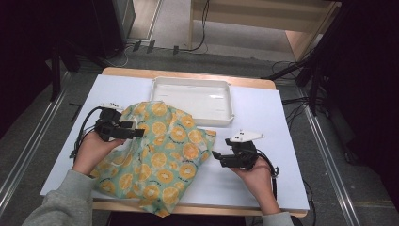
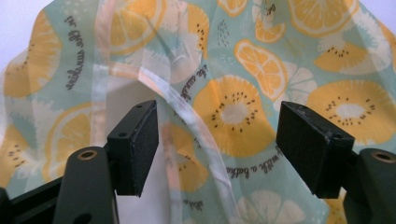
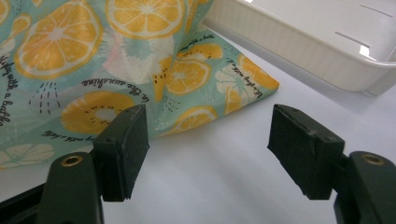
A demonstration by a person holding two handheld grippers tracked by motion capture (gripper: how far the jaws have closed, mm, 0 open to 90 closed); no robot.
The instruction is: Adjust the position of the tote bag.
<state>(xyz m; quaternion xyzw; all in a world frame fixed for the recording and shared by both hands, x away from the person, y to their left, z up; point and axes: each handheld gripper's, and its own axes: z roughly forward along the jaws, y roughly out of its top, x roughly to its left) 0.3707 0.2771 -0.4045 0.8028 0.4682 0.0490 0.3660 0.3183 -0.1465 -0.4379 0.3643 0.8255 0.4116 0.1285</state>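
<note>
A crumpled teal fabric bag printed with orange citrus slices lies on the near left part of the white table top, its near edge hanging over the table's near rim. A rectangular white plastic tray sits beyond it at the far middle, the bag's far edge just beside it. The left gripper is over the bag's left side; the right gripper sits just right of the bag.

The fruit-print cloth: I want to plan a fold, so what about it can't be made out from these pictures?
- Cloth, high view: its near-left part lies under the person's left hand and sleeve; its near edge hangs over the table front, so its full outline is unclear.
- Left gripper view: the frame cuts the cloth off on all sides; whether the pale strip is a hem or a fold cannot be told.
- Printed writing: too small to read.
</note>
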